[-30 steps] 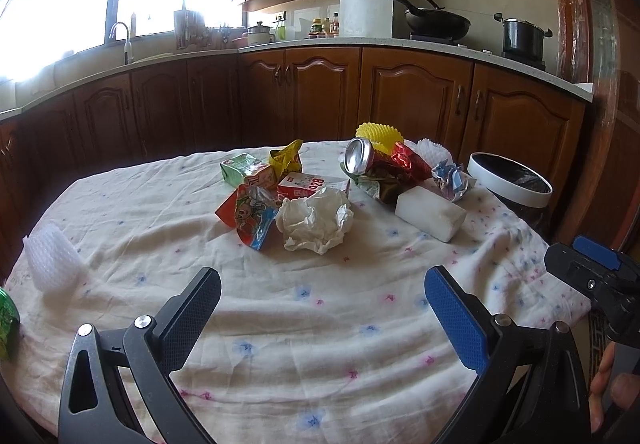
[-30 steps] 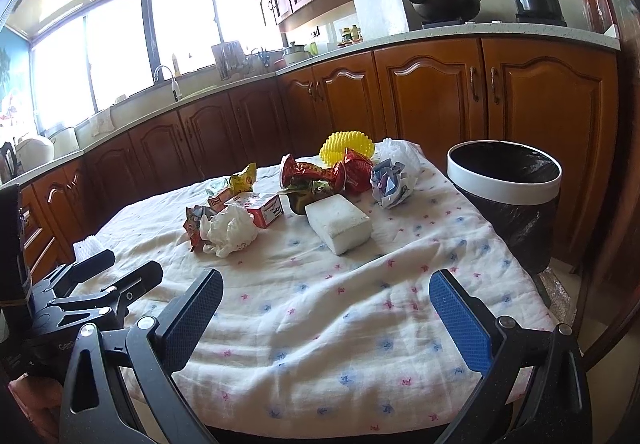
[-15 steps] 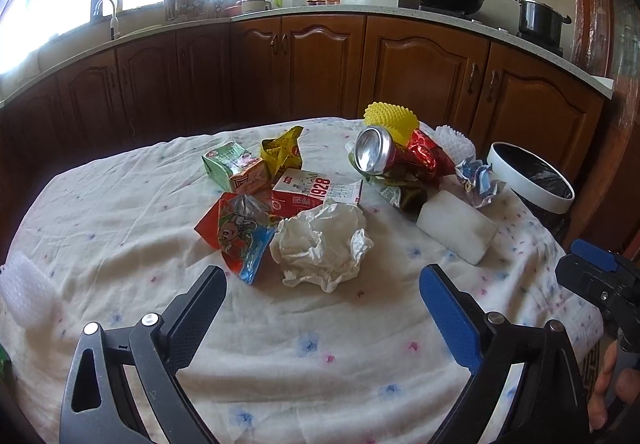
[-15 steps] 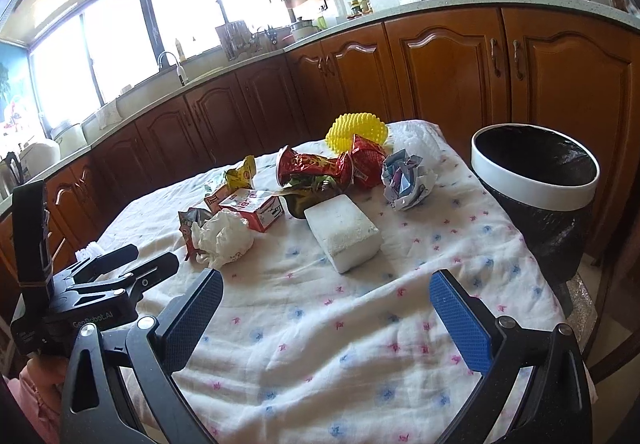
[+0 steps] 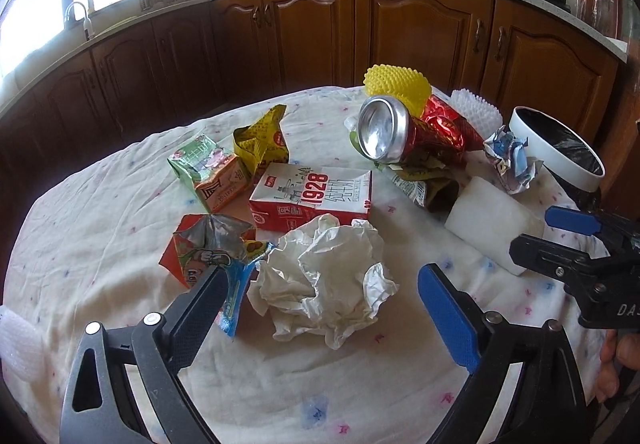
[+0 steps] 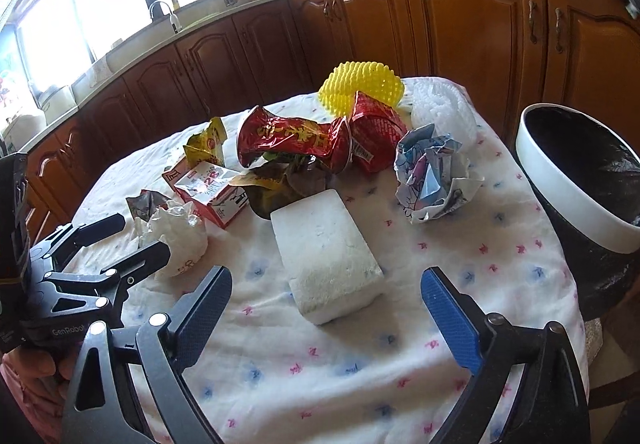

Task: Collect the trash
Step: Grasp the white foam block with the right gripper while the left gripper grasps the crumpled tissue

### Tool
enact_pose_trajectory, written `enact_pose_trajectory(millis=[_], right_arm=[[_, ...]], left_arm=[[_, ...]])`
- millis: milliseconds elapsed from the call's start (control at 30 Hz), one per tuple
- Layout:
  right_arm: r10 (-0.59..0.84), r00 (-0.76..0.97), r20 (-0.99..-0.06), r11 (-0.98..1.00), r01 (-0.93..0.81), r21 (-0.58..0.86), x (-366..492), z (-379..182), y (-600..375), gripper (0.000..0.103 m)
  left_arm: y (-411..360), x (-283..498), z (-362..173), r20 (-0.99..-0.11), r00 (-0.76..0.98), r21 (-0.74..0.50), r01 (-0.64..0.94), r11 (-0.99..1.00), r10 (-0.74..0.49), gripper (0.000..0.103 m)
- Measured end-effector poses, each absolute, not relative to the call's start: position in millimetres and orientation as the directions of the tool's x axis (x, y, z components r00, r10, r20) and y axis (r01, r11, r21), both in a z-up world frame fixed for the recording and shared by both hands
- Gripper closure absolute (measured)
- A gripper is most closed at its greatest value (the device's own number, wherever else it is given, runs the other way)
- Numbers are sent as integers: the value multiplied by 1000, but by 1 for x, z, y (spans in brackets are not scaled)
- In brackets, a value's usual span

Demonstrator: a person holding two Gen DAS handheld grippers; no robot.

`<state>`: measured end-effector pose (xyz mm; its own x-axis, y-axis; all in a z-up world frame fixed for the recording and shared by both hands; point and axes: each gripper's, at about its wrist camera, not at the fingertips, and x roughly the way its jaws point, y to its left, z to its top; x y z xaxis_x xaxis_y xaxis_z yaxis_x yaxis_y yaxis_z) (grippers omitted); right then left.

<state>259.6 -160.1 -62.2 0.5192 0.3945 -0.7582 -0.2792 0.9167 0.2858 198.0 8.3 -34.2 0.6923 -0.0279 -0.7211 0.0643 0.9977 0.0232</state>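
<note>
Left tongs [image 5: 320,304], jaws wide, empty, just narrowing, straddle the crumpled white paper ball [image 5: 324,280] at 12 o'clock; right tongs [image 6: 326,304], likewise, face the white foam block [image 6: 326,256], long axis 11-to-5, on the desk [image 6: 460,344].

- Table [image 5: 100,228]: covered by a white cloth with small pink and blue marks.
- Near edge: crumpled paper [image 5: 324,276], foam block [image 6: 326,256].
- Centre: red carton [image 5: 316,196], green carton [image 5: 208,172], yellow wrapper [image 5: 260,144], snack bag [image 5: 208,248].
- Far side: can [image 5: 384,132], yellow mesh [image 6: 362,86], paper ball [image 6: 432,180].
</note>
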Motion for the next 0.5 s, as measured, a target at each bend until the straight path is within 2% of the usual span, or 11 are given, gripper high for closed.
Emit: enact_pose_trajectory(millis=[133,167,200,233,300,367,500], right_arm=[[390,477,-788,915,-294,275,271,-75,-154,22],[389,467,-794,915,-296,273,273,-77,-153,30],[390,458,-799,914,-298,275,275,-80,-153,44],[395,449,-802,912,-299,281,276,-82,-153,48],[402,455,-795,909,-299,289,273,-81,-155,48],[423,462,-779,901,-304,309,267,-76,-157,49],[446,486,-752,893,-300,335,254,-64,-164,49]], left_arm=[[7,206,-41,-742,670,15,73,997,-38,35],[8,207,-42,-743,668,7,76,997,-45,39],[9,207,-41,-741,670,5,74,997,-46,49],[10,206,-40,-739,672,0,73,997,-49,57],[13,204,-38,-733,677,-23,74,997,-67,64],[15,199,-35,-728,680,-48,80,996,-89,76],[12,187,-29,-721,679,-84,107,991,-135,78]])
